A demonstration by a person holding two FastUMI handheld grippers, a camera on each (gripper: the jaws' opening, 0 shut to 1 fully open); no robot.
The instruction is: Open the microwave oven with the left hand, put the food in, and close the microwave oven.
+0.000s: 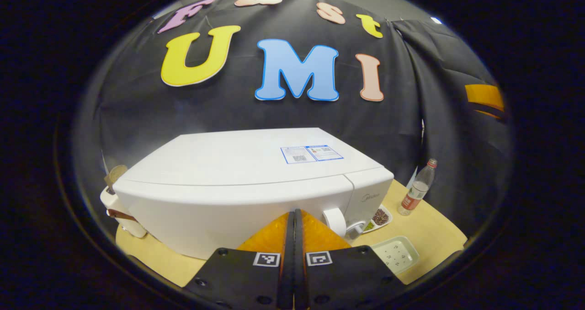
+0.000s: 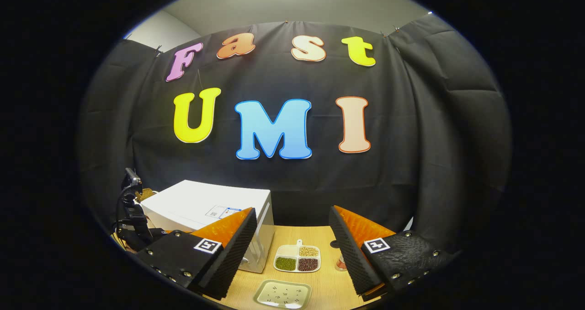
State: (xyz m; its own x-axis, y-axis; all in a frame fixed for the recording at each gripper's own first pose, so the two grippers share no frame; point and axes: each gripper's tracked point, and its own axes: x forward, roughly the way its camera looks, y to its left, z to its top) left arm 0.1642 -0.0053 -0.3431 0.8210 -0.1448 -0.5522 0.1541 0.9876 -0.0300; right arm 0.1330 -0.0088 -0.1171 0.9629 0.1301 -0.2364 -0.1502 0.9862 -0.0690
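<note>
1. Left gripper [image 1: 294, 218]: in the left gripper view its fingers are pressed together with nothing between them. The tips point at the lower front of the microwave [image 1: 247, 182], just beside its white knob [image 1: 334, 221]; contact cannot be told.
2. Right gripper [image 2: 291, 237]: in the right gripper view its fingers stand wide apart and hold nothing, above the surface [image 2: 329, 287].
3. Microwave: white, door closed. It stands on the wooden surface against the black cloth wall [image 1: 402, 118]. A label [image 1: 311, 153] lies flat on its top, toward the right rear. In the right gripper view the microwave sits at the left, with the left gripper partly seen in front of it at the far left.
4. Food: a divided dish [image 2: 297, 258] with three fillings, green, dark red and pale tan. It rests on the surface just to the right of the microwave's front corner, seen between the right gripper's fingers. In the left gripper view the dish shows partly, behind the knob.
5. Tray [image 2: 283, 294]: pale green, shallow, on the surface nearer the camera than the dish, apart from it.
6. Bottle [image 1: 417, 189]: clear, red cap, upright, to the right of the microwave near the cloth.
7. White item with a brown band [image 1: 119, 211]: at the microwave's left end; kind cannot be told.
</note>
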